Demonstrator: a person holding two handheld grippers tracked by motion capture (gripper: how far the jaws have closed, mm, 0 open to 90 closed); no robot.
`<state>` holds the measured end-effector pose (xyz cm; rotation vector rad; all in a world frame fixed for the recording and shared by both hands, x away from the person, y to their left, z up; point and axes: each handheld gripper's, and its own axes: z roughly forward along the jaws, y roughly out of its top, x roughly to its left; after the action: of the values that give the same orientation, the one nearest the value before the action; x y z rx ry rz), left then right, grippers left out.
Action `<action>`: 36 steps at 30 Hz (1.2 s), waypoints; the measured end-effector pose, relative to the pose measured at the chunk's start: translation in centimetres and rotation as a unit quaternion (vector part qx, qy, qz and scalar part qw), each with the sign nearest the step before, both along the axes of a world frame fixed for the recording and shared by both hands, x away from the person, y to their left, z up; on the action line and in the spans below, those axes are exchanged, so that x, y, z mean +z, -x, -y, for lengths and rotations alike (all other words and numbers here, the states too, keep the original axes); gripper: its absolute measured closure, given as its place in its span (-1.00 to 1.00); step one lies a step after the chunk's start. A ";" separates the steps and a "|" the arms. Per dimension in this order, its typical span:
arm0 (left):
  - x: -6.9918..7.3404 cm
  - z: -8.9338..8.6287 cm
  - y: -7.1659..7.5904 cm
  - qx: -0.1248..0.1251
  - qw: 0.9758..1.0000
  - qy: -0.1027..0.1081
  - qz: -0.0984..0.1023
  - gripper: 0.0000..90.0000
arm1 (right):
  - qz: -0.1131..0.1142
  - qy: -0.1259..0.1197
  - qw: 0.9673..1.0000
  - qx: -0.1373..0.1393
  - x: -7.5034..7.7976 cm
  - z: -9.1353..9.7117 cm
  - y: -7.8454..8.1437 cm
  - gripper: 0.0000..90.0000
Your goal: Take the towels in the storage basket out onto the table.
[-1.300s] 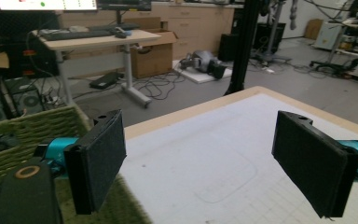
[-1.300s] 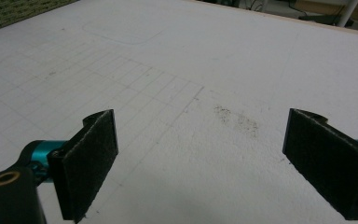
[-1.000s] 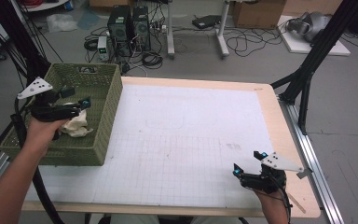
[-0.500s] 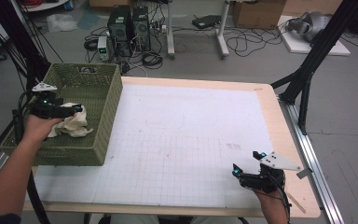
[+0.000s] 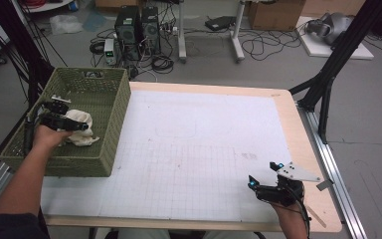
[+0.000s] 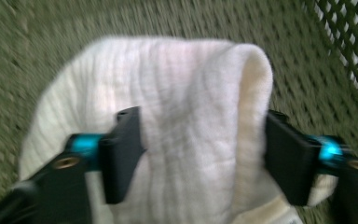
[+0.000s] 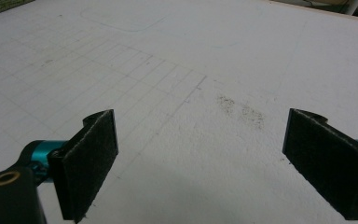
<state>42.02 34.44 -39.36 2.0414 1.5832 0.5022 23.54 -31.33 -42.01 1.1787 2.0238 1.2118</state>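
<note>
Where the white cloth [image 5: 78, 128] lies crumpled on the floor of the green basket [image 5: 110, 130], at the left edge of the table [image 5: 288, 129], the picking-up step is judged to be in hand. In the left gripper view the cloth [image 6: 182, 126] is seen bunched between the two black jaws, which are set wide on either side of a raised fold and touch it without yet being pressed together. The left gripper [image 5: 72, 124] is held low inside the basket. A closing of the jaws on the fold is judged to be called for next, followed by a lift clear of the basket wall. The right gripper [image 5: 264, 178] is kept at the near right of the table, well apart from the cloth, its jaws spread wide over the bare white mat [image 7: 242, 56] with nothing between them.
</note>
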 end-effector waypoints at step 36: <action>9.2 -0.5 5.6 -0.042 0.949 0.123 0.287 0.85 | 0.009 -0.004 1.000 0.005 0.5 -0.3 0.2 -0.79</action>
<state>36.37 34.90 -30.13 1.5737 1.1367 0.7437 23.39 -30.99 -41.50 1.1587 2.0151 1.2326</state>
